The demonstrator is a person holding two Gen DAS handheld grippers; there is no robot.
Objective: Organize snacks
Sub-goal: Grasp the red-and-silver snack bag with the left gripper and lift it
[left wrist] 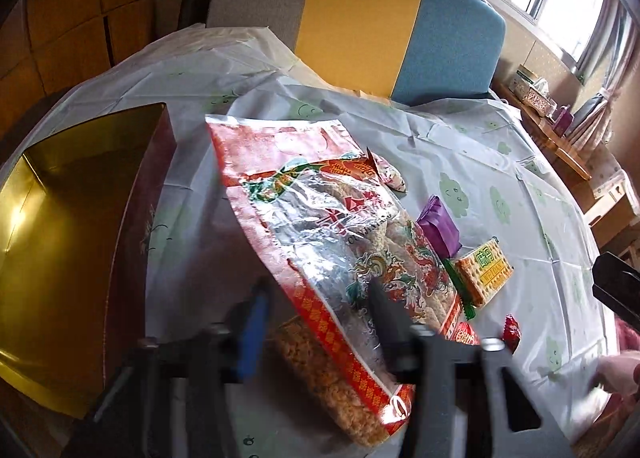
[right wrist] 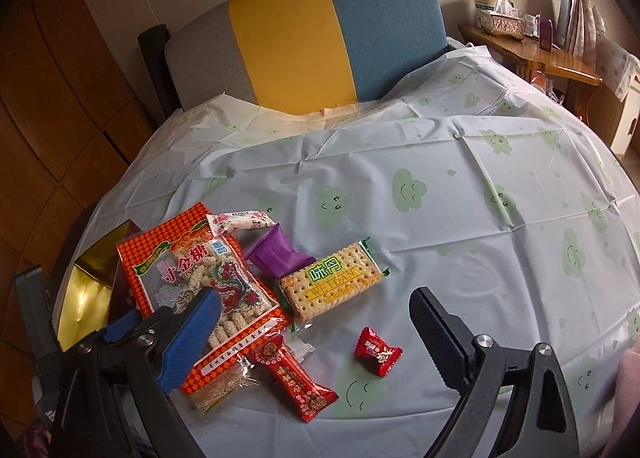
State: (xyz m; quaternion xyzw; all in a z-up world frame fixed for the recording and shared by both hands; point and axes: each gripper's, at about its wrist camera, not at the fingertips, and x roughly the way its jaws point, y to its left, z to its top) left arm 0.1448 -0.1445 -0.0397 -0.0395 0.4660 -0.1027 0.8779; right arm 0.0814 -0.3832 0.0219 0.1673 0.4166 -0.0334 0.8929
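Observation:
A large red and clear snack bag [left wrist: 340, 218] lies on the table over a rice-cake packet [left wrist: 320, 378]. My left gripper [left wrist: 316, 322] straddles the bag's near left edge, blue pad [left wrist: 256, 330] left of it and black finger [left wrist: 384, 322] over it, jaws still apart and blurred. An open gold-lined box [left wrist: 60, 238] stands to the left. My right gripper [right wrist: 314, 298] hangs wide open above the cracker pack [right wrist: 332, 282], a red candy [right wrist: 376, 350] and a red bar [right wrist: 296, 378]. A purple packet [right wrist: 276, 254] lies beside the same bag [right wrist: 192, 270].
The table wears a pale cloth [right wrist: 440, 178] printed with green clouds. A grey, yellow and blue chair back [right wrist: 312, 38] rises behind it. A wooden side table [right wrist: 532, 58] with boxes stands far right. A hand [left wrist: 620, 374] shows at the left view's right edge.

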